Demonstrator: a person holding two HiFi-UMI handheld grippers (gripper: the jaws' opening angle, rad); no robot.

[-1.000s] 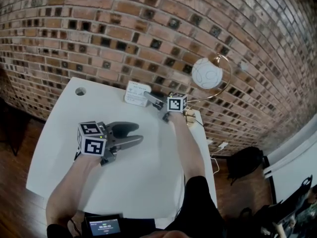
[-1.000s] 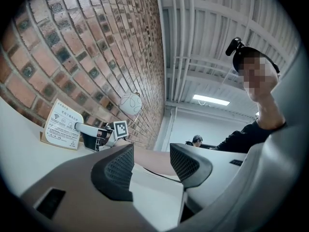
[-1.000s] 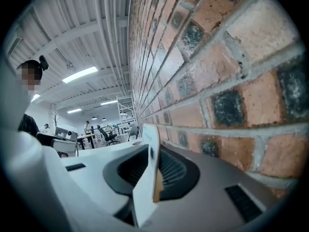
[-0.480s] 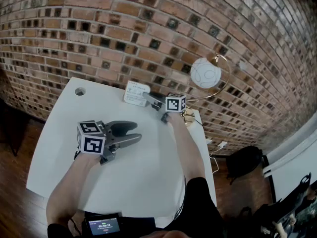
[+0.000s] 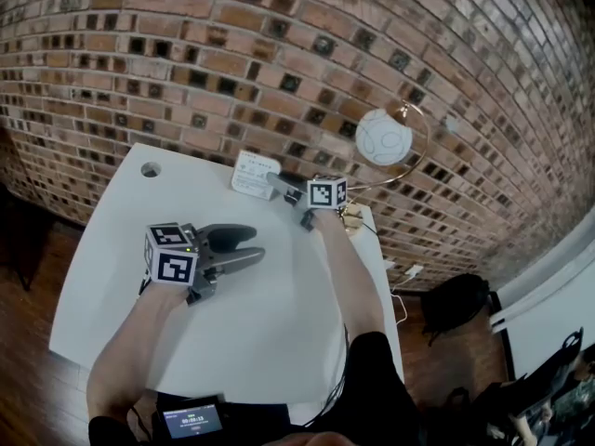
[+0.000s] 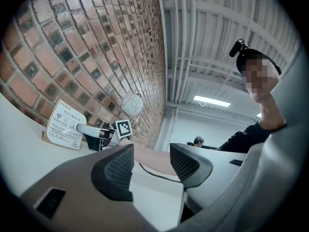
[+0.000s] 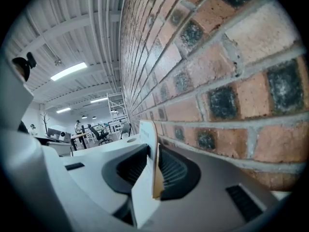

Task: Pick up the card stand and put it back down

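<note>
Card stand (image 5: pixel 255 174) | sits at the far edge of the table (image 5: pixel 279 333) by the brick wall (image 5: pixel 307 54), between our right gripper's (image 5: pixel 279 184) jaws | right: jaws opening, pads loosening on the card | left gripper (image 5: pixel 251 247): jaws apart, empty, mid-table | we open fully, then back straight out so neither pad tips it

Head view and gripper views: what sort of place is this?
Likely an open-plan office or lab: a white table stands against a brick wall, with an office chair and a ceiling strip light beyond.
</note>
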